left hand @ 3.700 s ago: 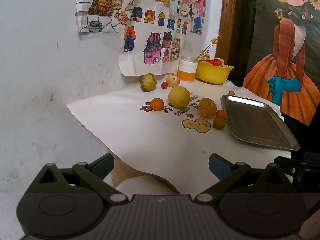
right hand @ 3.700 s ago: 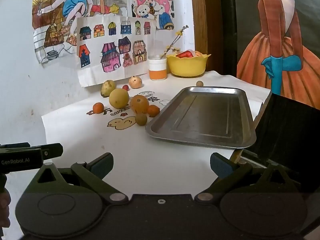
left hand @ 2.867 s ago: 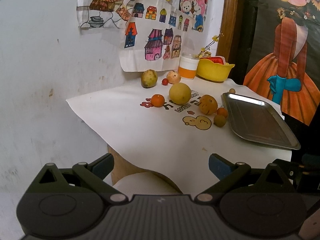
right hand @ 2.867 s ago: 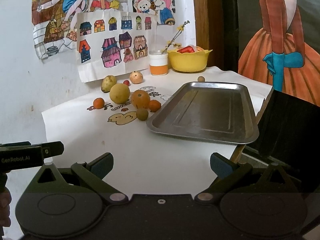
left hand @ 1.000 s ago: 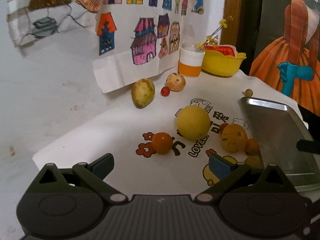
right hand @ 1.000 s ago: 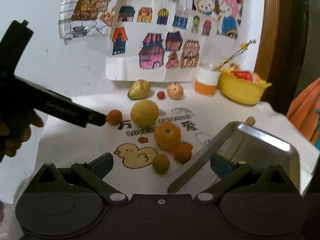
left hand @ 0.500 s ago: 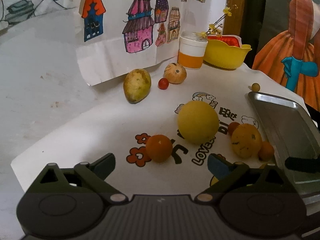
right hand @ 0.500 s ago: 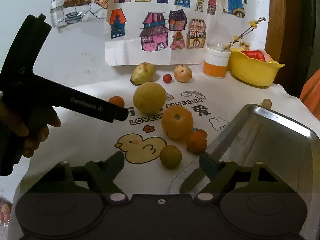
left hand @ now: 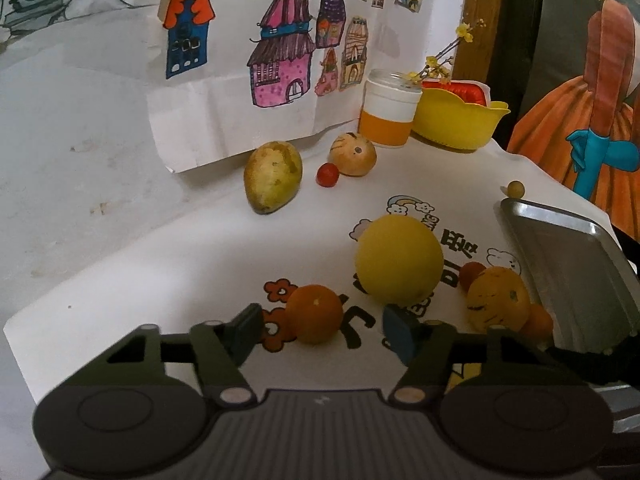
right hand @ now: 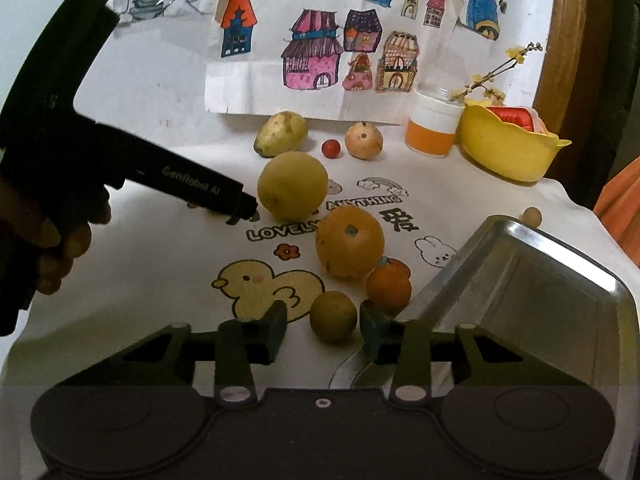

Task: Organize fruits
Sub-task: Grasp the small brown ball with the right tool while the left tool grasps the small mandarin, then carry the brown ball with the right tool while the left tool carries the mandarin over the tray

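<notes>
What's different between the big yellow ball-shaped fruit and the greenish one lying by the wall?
The big yellow fruit is round, smooth and evenly yellow; the greenish fruit is oval, blotchy with brown marks. The yellow one sits mid-table on the printed lettering, the greenish one lies near the wall under the house drawing. Both rest loose on the white tablecloth, untouched.

On the worktop point(right hand: 140, 280) the tray point(right hand: 540, 300) lies right of the fruits. Behind them, by the wall, stand a cup point(right hand: 434, 128) and, to its right, a bowl point(right hand: 508, 148).
</notes>
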Demonstrator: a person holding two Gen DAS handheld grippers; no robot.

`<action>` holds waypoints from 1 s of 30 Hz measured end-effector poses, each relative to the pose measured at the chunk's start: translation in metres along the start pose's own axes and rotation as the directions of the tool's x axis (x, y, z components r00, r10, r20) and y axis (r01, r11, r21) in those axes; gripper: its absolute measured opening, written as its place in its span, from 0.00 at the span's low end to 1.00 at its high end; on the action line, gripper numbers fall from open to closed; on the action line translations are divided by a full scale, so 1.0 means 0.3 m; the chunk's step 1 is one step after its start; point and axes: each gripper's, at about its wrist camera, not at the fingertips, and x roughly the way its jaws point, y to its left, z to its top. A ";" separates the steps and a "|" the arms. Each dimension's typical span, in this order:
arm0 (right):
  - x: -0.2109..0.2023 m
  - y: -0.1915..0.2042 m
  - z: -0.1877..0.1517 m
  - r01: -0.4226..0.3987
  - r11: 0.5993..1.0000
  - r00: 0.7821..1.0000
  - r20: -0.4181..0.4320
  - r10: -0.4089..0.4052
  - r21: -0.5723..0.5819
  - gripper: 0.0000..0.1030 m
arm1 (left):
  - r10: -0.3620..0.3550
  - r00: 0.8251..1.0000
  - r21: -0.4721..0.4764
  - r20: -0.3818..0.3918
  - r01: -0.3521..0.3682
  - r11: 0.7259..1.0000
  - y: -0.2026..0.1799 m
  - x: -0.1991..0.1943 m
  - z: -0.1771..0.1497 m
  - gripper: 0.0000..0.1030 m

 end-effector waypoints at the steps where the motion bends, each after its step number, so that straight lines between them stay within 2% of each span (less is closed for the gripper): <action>1: 0.002 0.002 0.000 0.004 1.000 1.000 0.000 -0.004 -0.004 0.38 | -0.004 1.000 -0.001 0.000 0.004 1.000 -0.001 0.003 0.000 0.59; 2: 0.003 0.002 0.000 0.005 1.000 1.000 0.001 -0.005 -0.006 0.37 | -0.008 1.000 -0.001 0.000 0.008 1.000 -0.003 0.004 -0.001 0.54; 9: 0.011 0.007 0.001 0.020 1.000 1.000 0.001 -0.020 -0.014 0.28 | -0.003 1.000 0.007 0.011 0.003 1.000 -0.012 0.004 -0.005 0.34; 17: 0.005 0.007 -0.006 0.013 1.000 1.000 0.001 -0.013 -0.007 0.27 | -0.001 1.000 0.007 -0.003 0.001 1.000 -0.027 -0.012 -0.015 0.33; 30: -0.065 0.005 -0.037 -0.059 0.997 0.998 0.017 0.058 0.056 0.27 | -0.083 0.995 0.011 -0.049 0.083 0.996 -0.118 -0.090 -0.068 0.33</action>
